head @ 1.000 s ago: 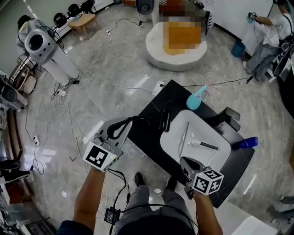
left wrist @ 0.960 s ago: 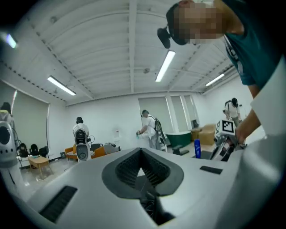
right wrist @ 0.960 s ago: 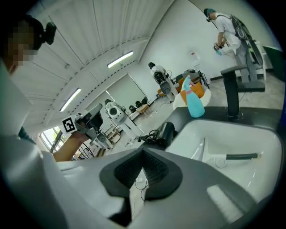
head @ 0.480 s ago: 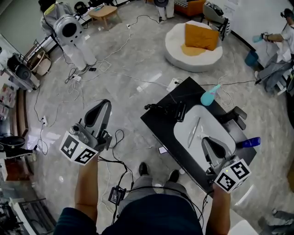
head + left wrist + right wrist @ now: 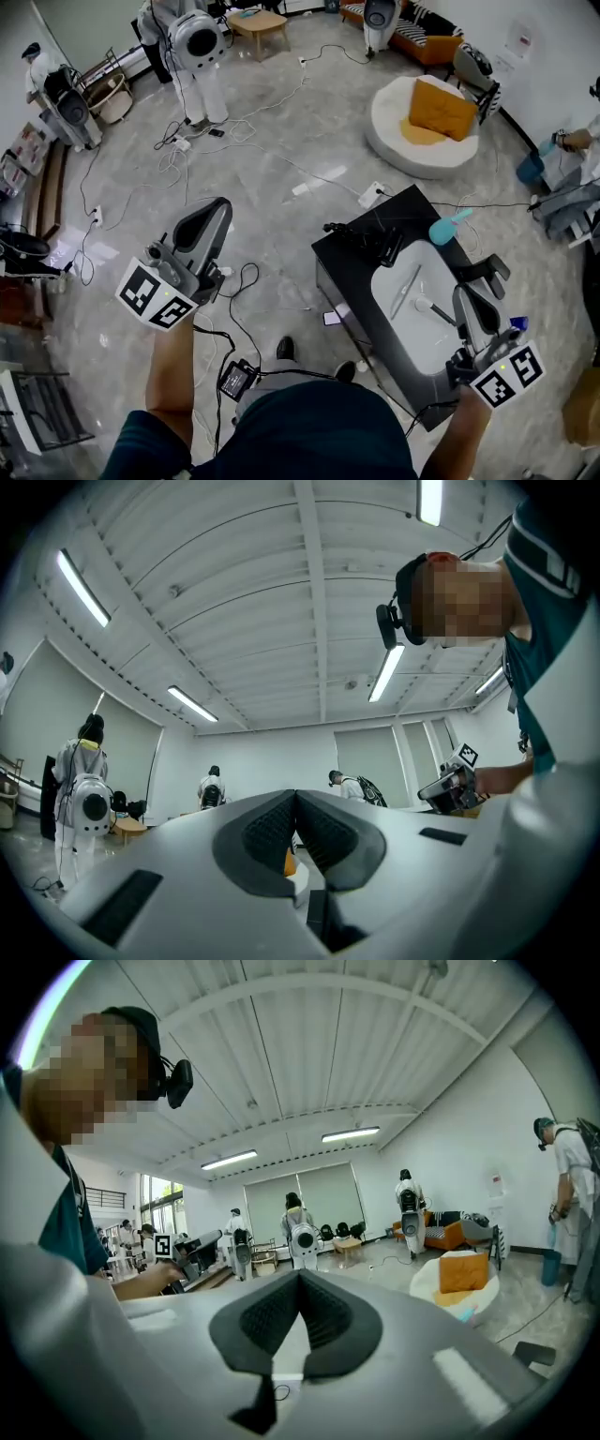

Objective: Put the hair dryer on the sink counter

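**Hair dryer appears placed; both jaws closed and empty**

The task is judged to be essentially finished. The hair dryer (image 5: 375, 242) is seen in the head view lying on the black surface of the sink counter (image 5: 349, 284), near its far left corner and just beside the rim of the white basin (image 5: 424, 339). It is gripped by nothing, and no hand is near it.

The left gripper (image 5: 218, 207) is held over the floor, well apart from the surface. Its jaws are pressed together with nothing between them, as its own view confirms. The right gripper (image 5: 463, 297) is held above the near right part of the basin. Its jaws are likewise pressed together on nothing. Little appears to be left, unless a tidier position for the dryer or its cord is wanted.

The dryer is shown as a dark, compact body lying flat rather than standing. A dark cord (image 5: 343, 229) is gathered loosely beside it on the surface. It is too small in the view for its nozzle or handle direction to be told. A teal object (image 5: 448, 228) lies at the far edge of the surface, apart from the dryer.
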Available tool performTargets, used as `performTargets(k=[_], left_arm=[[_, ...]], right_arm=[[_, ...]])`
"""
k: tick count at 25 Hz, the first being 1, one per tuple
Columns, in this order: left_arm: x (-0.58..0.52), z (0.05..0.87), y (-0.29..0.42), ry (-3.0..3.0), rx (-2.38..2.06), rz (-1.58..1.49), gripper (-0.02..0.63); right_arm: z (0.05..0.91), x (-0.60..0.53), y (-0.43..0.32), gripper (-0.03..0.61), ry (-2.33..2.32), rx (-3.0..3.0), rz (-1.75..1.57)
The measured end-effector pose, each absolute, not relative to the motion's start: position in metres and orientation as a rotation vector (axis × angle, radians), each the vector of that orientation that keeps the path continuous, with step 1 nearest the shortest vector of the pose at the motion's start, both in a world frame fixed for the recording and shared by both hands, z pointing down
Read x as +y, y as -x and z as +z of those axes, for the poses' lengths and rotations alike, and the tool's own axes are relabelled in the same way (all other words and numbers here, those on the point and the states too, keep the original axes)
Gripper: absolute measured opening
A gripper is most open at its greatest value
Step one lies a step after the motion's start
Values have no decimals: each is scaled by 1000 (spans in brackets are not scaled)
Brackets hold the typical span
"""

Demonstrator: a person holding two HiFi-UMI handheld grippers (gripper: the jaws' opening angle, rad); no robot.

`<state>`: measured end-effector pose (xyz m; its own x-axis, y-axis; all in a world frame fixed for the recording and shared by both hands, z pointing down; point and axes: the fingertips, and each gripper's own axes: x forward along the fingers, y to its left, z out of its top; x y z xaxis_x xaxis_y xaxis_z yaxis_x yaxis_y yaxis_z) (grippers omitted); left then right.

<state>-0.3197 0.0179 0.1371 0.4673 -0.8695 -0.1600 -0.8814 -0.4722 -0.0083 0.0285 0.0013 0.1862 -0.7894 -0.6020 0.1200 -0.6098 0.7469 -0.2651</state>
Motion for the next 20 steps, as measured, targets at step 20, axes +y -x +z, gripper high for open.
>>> performTargets(k=[20], left_arm=[[-1,184,344,2525,1323,-326,6]], right_arm=[[172,-25,48,8,-1095,-2838,419]])
